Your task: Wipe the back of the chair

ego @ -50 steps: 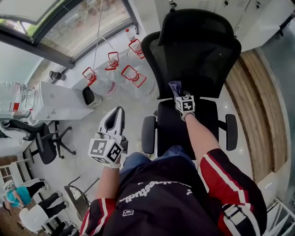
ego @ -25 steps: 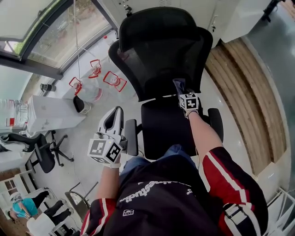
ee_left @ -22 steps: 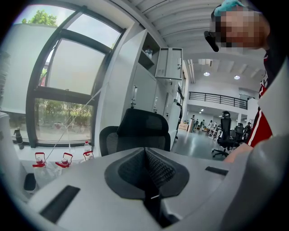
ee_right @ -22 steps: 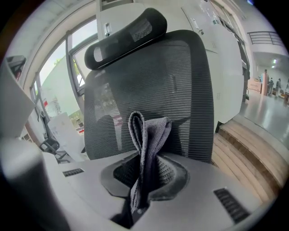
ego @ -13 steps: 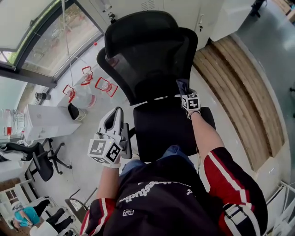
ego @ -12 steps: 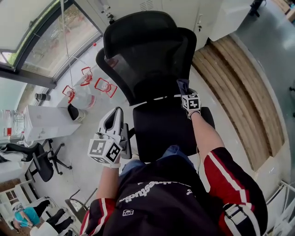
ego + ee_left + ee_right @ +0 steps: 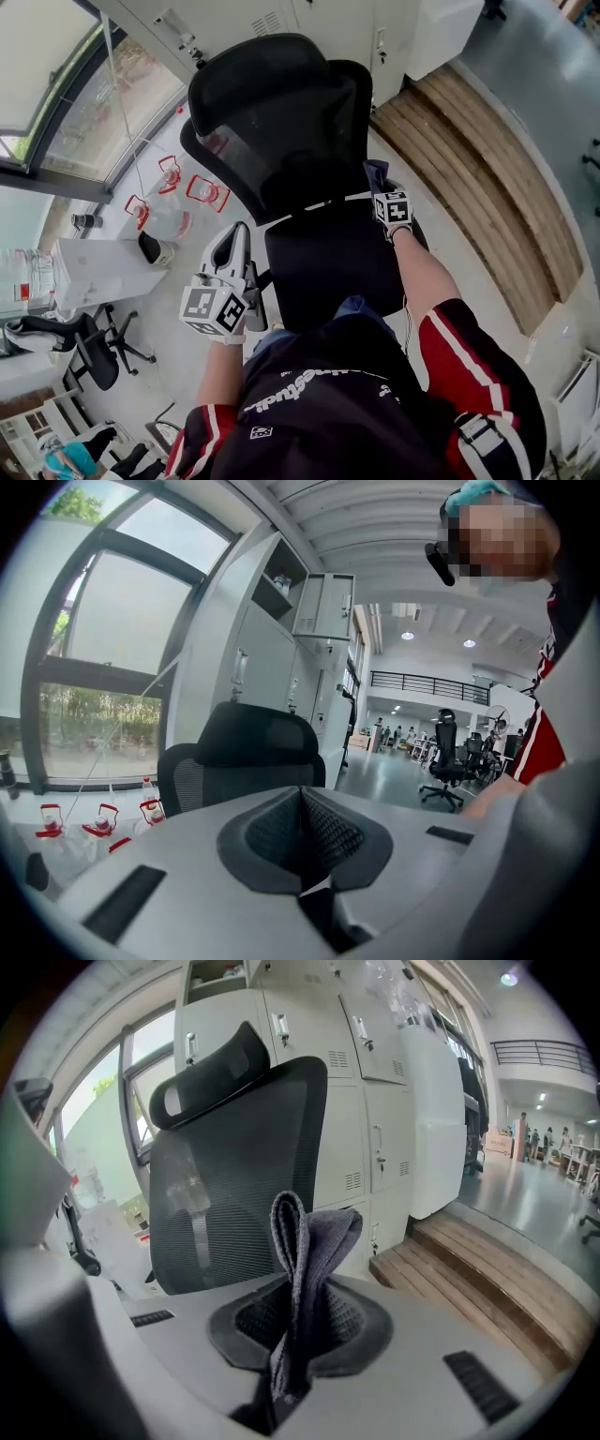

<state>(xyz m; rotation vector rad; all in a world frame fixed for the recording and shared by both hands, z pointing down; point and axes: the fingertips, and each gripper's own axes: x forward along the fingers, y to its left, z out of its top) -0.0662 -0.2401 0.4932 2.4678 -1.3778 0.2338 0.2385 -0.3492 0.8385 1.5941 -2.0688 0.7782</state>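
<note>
A black office chair with a mesh back (image 7: 281, 131) and a headrest (image 7: 248, 70) stands in front of me, seat (image 7: 328, 262) towards me. My right gripper (image 7: 376, 180) is shut on a folded grey cloth (image 7: 377, 172) at the lower right edge of the mesh back. In the right gripper view the cloth (image 7: 305, 1241) sticks up out of the right gripper (image 7: 298, 1312), with the chair back (image 7: 234, 1185) close behind it. My left gripper (image 7: 235, 234) is shut and holds nothing, left of the seat. In the left gripper view the chair (image 7: 248, 752) shows beyond the left gripper (image 7: 302, 832).
Water jugs with red handles (image 7: 183, 192) stand on the floor left of the chair. White cabinets (image 7: 309, 19) are behind it, and a wooden step (image 7: 478, 159) runs to the right. A white desk (image 7: 98, 272) and another black chair (image 7: 94, 342) are at the left.
The chair has shifted left and turned in the head view. My right gripper with the cloth has stayed at the lower right of the back. The left gripper has hardly moved.
</note>
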